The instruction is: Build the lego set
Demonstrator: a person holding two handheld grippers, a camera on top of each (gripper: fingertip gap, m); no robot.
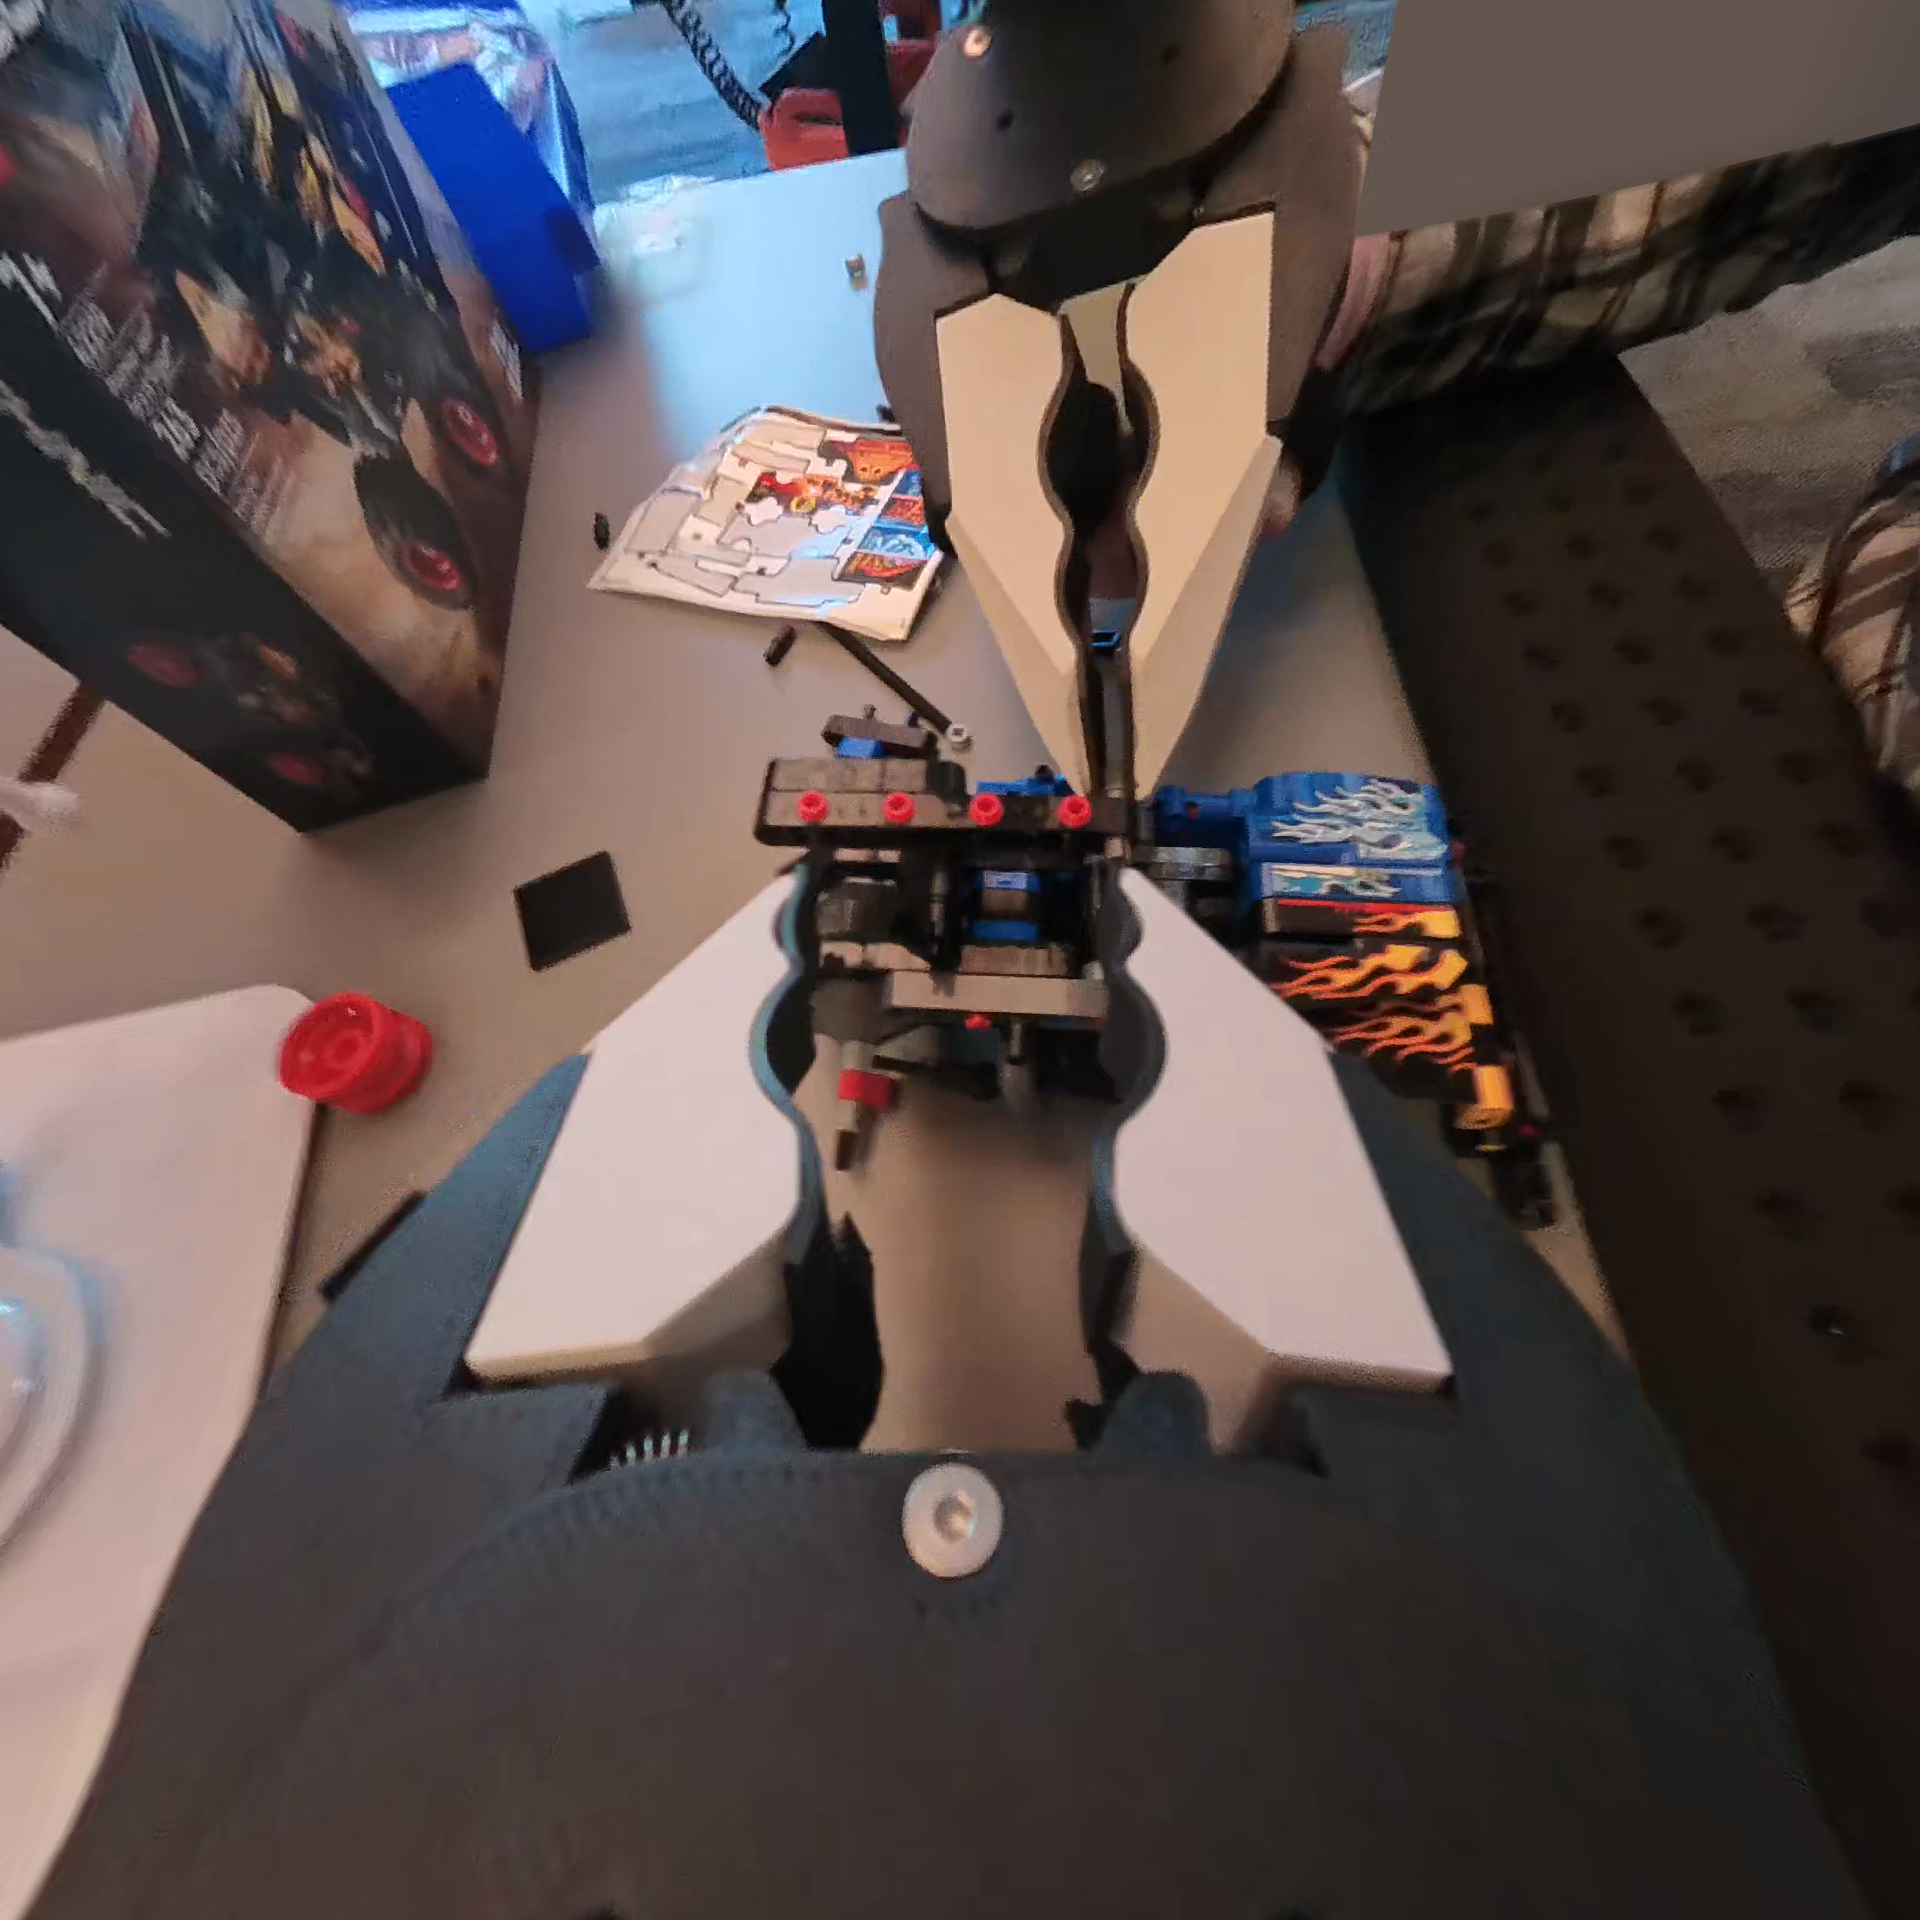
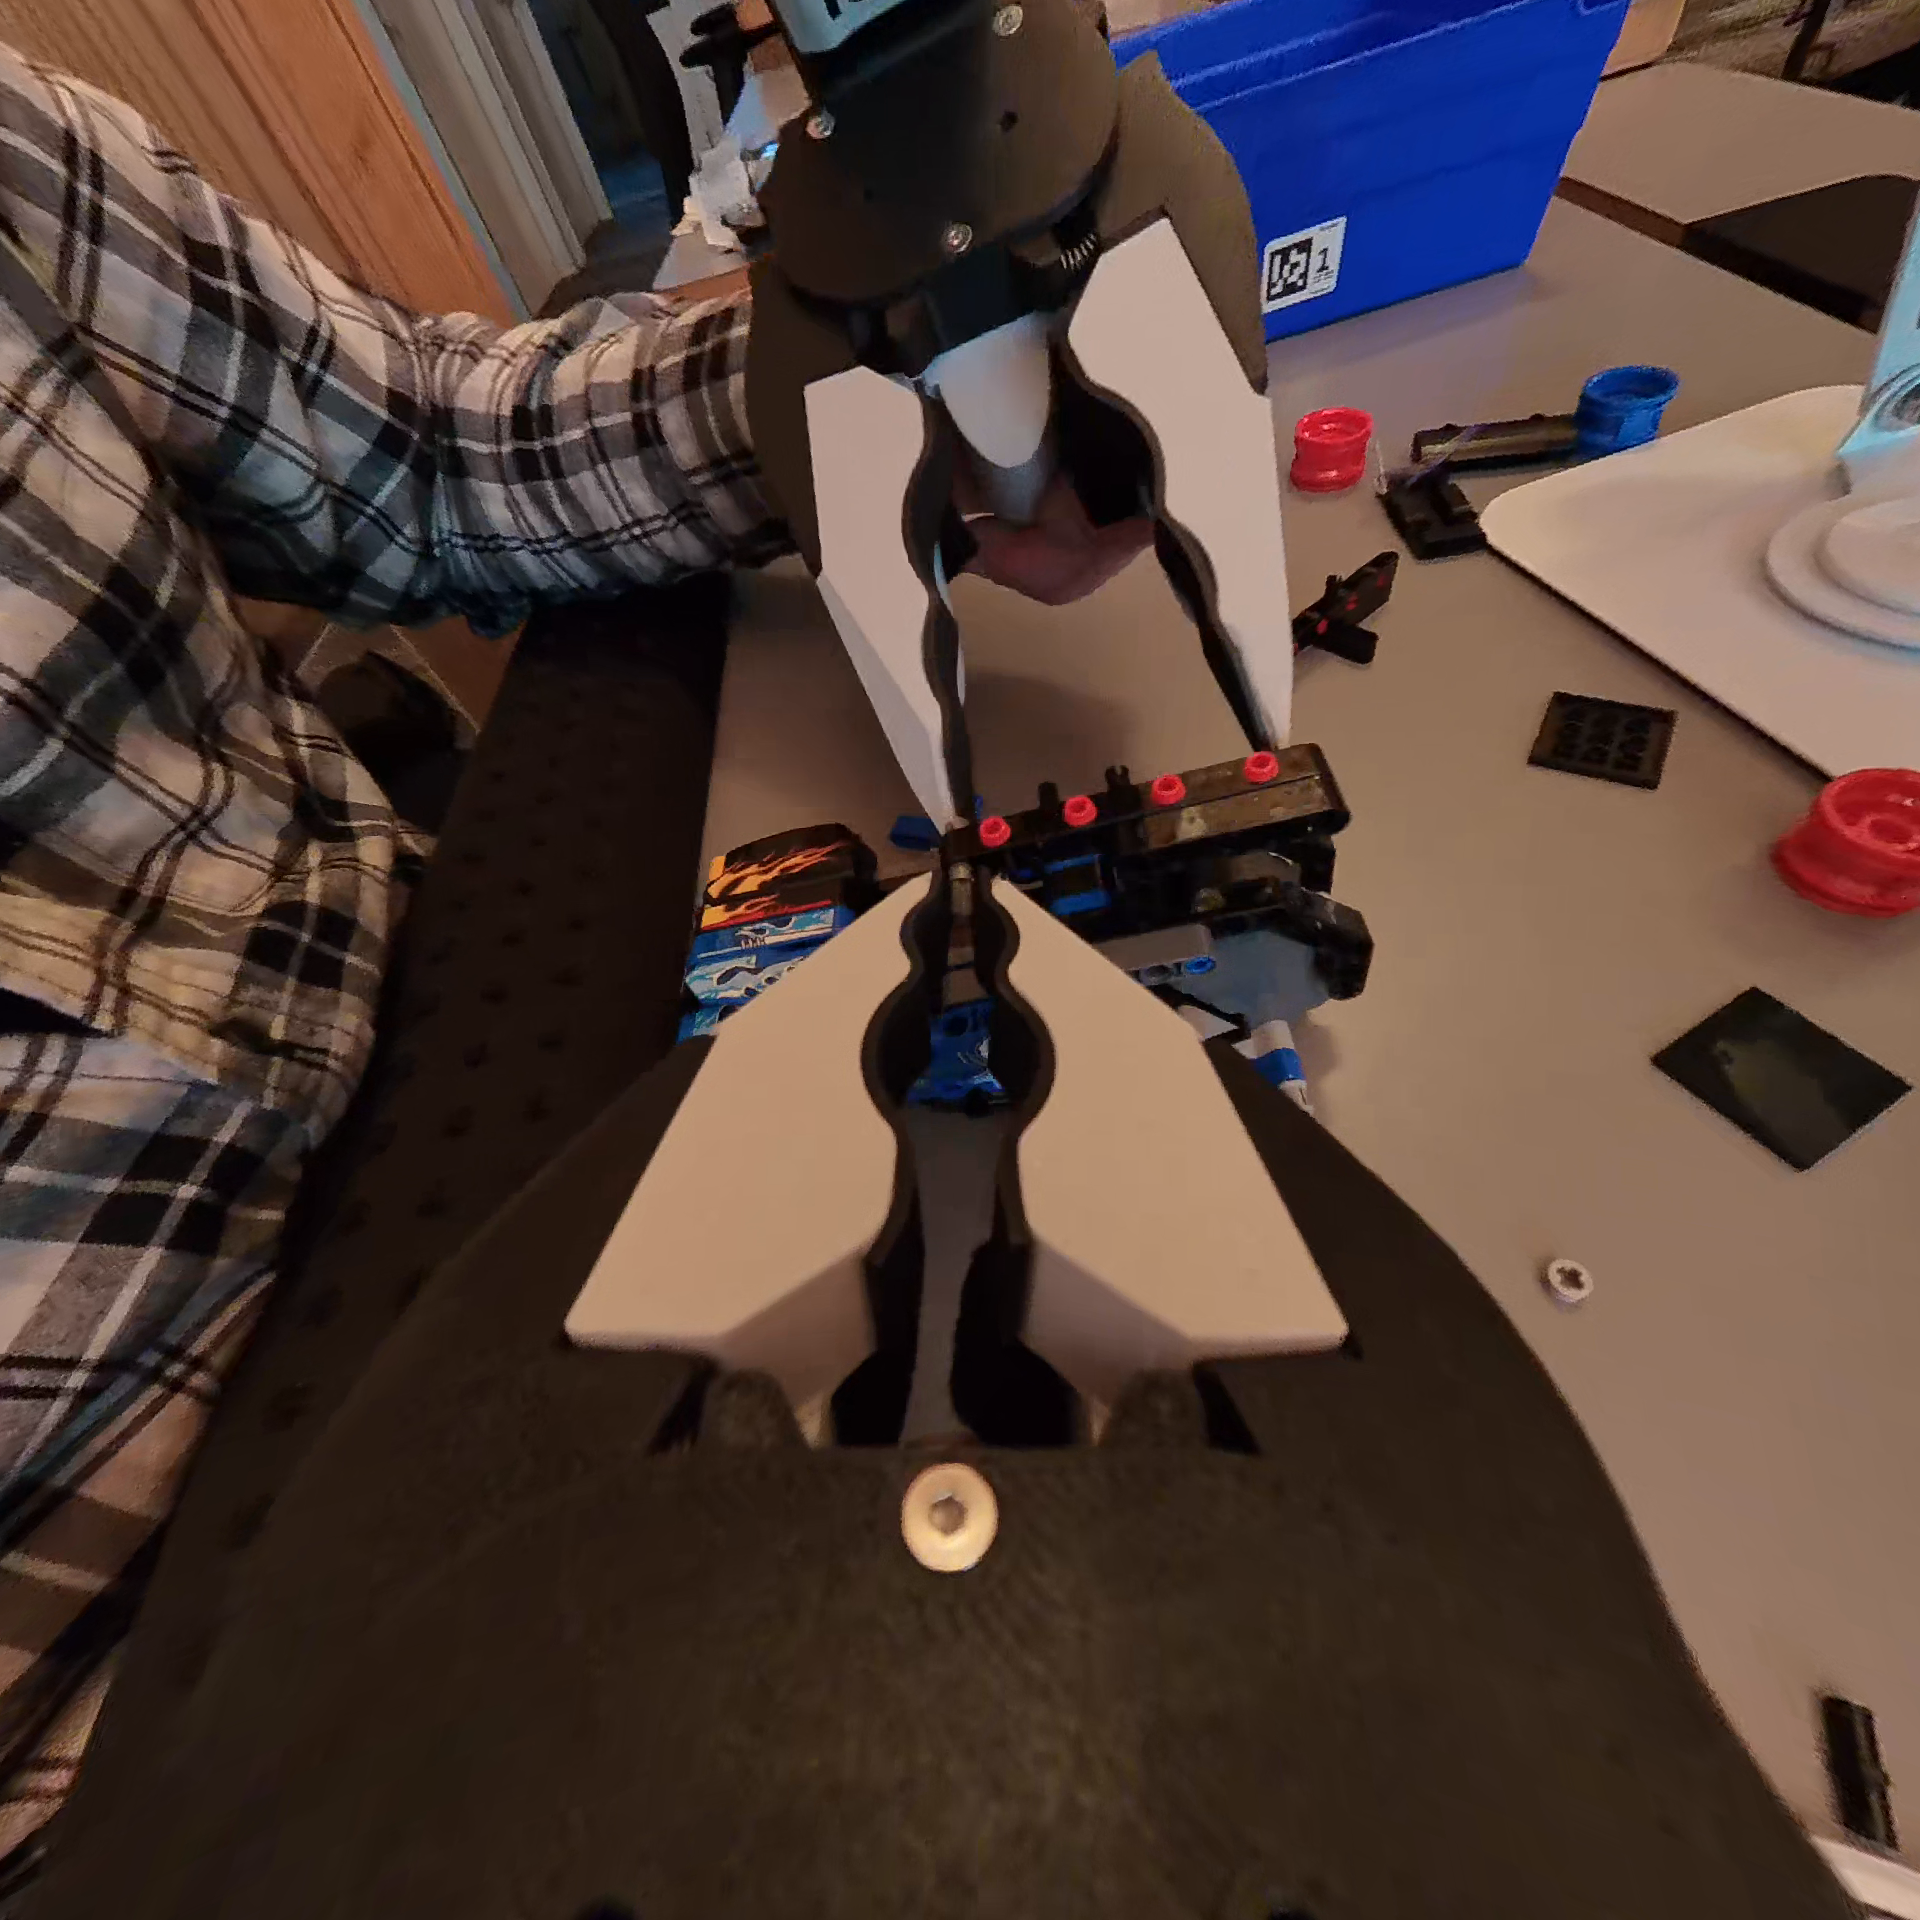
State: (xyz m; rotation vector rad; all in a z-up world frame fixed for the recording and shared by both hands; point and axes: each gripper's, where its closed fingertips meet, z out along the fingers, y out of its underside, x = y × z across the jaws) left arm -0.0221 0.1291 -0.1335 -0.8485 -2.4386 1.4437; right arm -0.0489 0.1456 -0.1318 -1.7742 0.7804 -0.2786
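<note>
The black and blue lego chassis (image 1: 935, 914) with a row of red pins sits on the grey table (image 1: 644, 748). My left gripper (image 1: 961, 883) is closed around it, one fingertip at each end; it also shows in the right wrist view (image 2: 1107, 784) around the chassis (image 2: 1174, 842). My right gripper (image 2: 961, 873) is shut on a thin black and blue lego piece (image 2: 961, 1039) and holds it against the chassis end. In the left wrist view the right gripper (image 1: 1107, 774) comes down from above. A flame-patterned body section (image 1: 1361, 935) lies right beside the chassis.
The lego box (image 1: 239, 416) stands at left, with a sticker sheet (image 1: 779, 520) behind the chassis. Red wheel hubs (image 1: 353, 1049) (image 2: 1860, 842), a black square tile (image 2: 1782, 1075), a blue bin (image 2: 1382, 145) and a white tray (image 2: 1662, 561) are around. A person's plaid sleeve (image 2: 312, 416) is nearby.
</note>
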